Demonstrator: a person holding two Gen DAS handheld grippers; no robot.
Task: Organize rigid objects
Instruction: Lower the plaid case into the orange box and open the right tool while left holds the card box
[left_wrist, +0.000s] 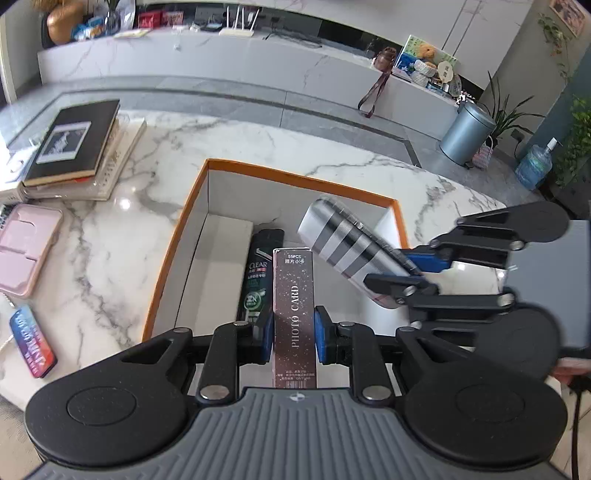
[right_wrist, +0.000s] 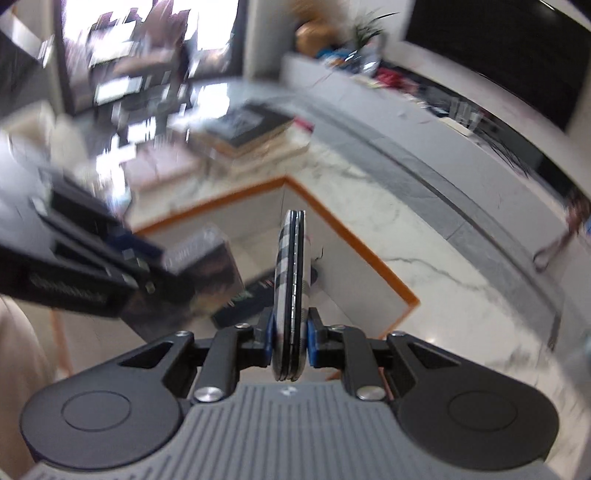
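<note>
My left gripper is shut on a brown "PHOTO CARD" box, held over the open orange-rimmed box. A dark green CLEAR bottle lies inside that box. My right gripper is shut on a flat striped grey-and-black case, seen edge-on above the orange-rimmed box. In the left wrist view the right gripper holds the striped case tilted over the box's right side. The left gripper with its brown box shows blurred at the left.
A marble table carries a stack of books, a pink tray and a colourful card pack at the left. A white insert stands inside the box. A grey bin stands on the floor beyond.
</note>
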